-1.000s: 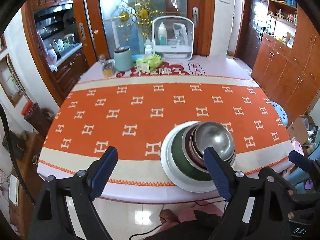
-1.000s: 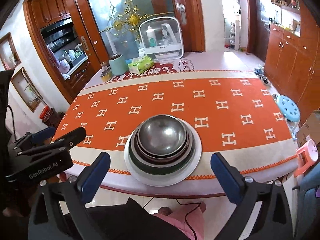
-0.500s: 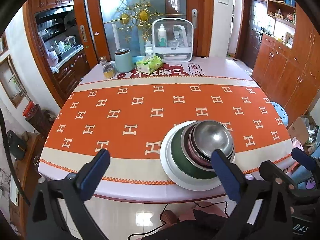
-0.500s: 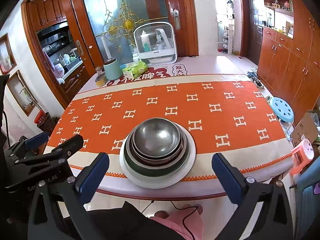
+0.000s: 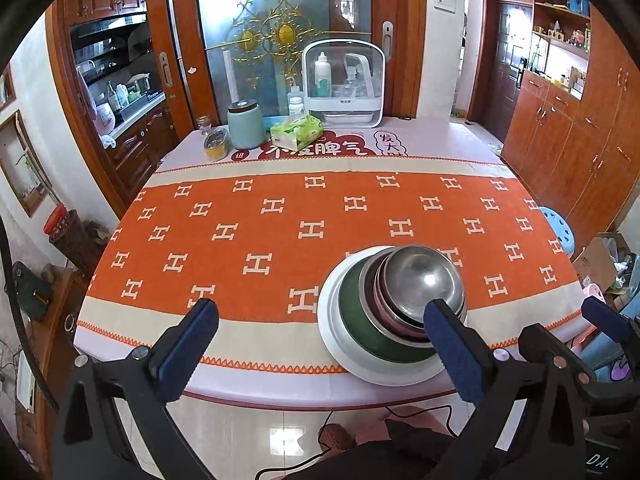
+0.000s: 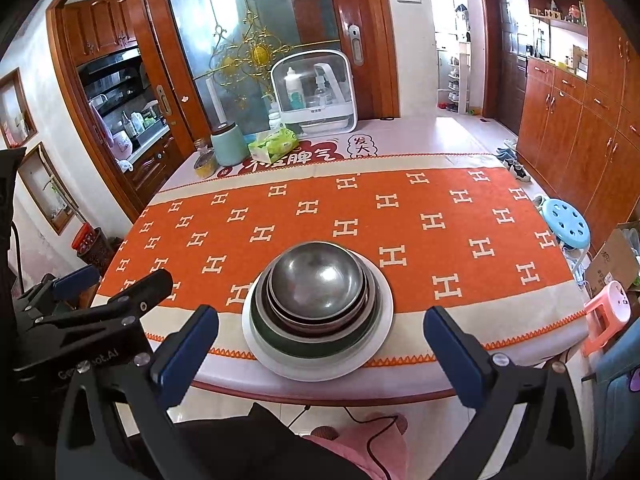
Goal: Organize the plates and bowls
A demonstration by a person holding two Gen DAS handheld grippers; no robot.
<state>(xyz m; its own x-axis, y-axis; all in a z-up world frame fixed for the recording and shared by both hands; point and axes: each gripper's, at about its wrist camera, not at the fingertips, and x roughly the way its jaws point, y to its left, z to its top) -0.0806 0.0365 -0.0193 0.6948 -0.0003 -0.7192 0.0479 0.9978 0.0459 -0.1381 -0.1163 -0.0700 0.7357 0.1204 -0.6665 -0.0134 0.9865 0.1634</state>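
One nested stack stands near the table's front edge: a white plate point(image 6: 376, 344) at the bottom, a dark green dish point(image 6: 280, 338), more metal dishes, and a steel bowl point(image 6: 316, 280) on top. The stack also shows in the left wrist view, with the steel bowl point(image 5: 422, 276) and white plate point(image 5: 340, 344) right of centre. My left gripper point(image 5: 320, 344) is open and empty, held back from the table's front edge, left of the stack. My right gripper point(image 6: 320, 344) is open and empty, in front of the stack, which lies between its fingers' lines.
An orange patterned cloth point(image 6: 360, 216) covers the table. At the far edge stand a white bottle rack point(image 6: 314, 92), a tissue pack point(image 6: 274, 144), a green canister point(image 6: 228, 144) and a small jar point(image 6: 205, 164). A blue stool point(image 6: 566, 220) and a pink stool point(image 6: 608, 312) stand to the right.
Both grippers have drawn back and up a little from the table; the stack has not moved. Both stay open.
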